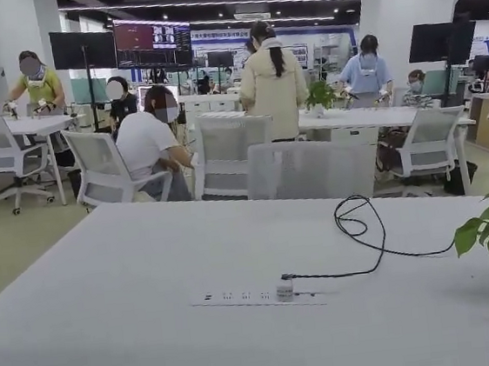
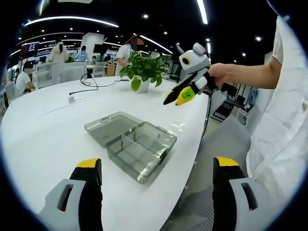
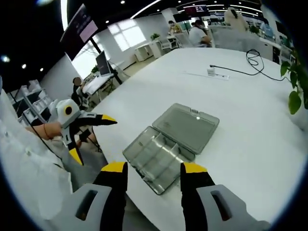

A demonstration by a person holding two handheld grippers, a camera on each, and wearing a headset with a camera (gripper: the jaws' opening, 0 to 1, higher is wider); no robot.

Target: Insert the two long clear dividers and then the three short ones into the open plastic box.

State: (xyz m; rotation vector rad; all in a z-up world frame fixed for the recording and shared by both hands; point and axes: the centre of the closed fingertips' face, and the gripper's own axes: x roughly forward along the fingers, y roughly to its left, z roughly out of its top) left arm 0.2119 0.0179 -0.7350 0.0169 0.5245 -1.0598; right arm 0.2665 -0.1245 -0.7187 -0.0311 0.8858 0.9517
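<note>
The clear plastic box [image 2: 139, 149] lies open on the white table [image 2: 43, 139] near its edge, its lid [image 2: 111, 126] folded flat beside it. Thin clear partitions show inside the box [image 3: 154, 161]; I cannot tell how many. My left gripper [image 2: 156, 166] hovers in front of the box, jaws wide apart and empty. My right gripper [image 3: 154, 168] is held above the box's near side, open and empty. From the left gripper view, the right gripper [image 2: 179, 96] hangs in a hand above the table's edge. The left gripper [image 3: 92, 138] is off the table's edge in the right gripper view.
A potted plant [image 2: 144, 70] stands on the table beyond the box. A power strip [image 1: 256, 297] with a plugged black cable [image 1: 362, 223] lies mid-table. Several people and white chairs [image 1: 309, 169] are beyond the far edge.
</note>
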